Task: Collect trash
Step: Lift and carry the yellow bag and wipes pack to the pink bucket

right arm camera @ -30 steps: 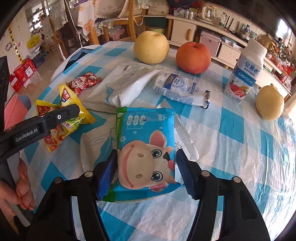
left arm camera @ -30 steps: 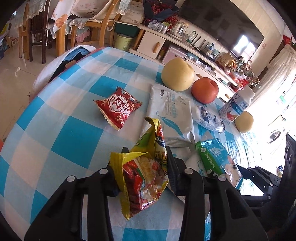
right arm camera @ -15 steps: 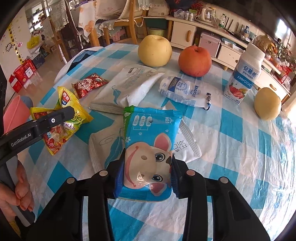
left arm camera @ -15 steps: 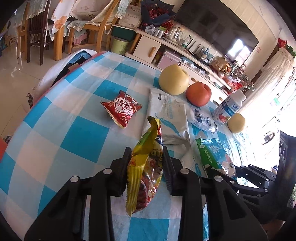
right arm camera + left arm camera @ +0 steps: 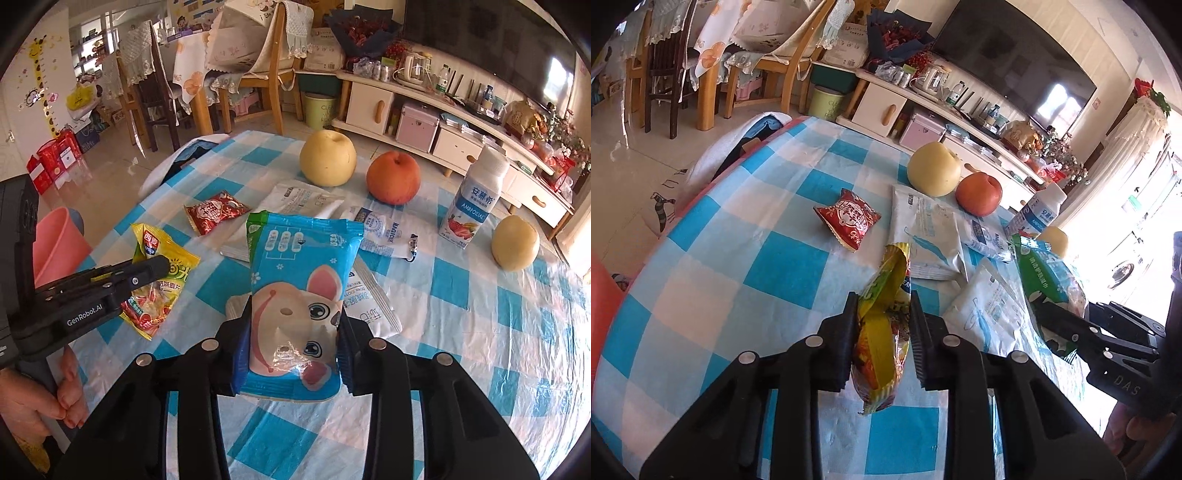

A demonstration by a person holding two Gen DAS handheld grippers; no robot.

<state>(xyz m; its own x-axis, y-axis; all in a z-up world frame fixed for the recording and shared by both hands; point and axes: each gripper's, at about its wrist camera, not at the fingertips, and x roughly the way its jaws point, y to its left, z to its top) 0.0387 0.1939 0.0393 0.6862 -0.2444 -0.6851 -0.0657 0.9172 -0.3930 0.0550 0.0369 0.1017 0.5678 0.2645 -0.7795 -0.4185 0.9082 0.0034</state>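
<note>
At the bottom centre of my right view, the right tool [image 5: 291, 345] is clamped on the blue wipes packet [image 5: 297, 299], pinching only its lower end, so the tall upper part could flop or slide out if I swing quickly. In the left view, bottom centre, the left tool [image 5: 881, 332] grips the yellow snack bag [image 5: 884, 325] across a crumpled fold; that slick foil may slip. Both look lifted off the bench [image 5: 498, 332]. At left of the right view, the two tools sit near each other and might collide. Farther up, the red packet [image 5: 214, 211] and white pouches [image 5: 306, 201] lie beside the fruit, which I could nudge rolling. The pink bin [image 5: 59, 247] waits at far left.
</note>
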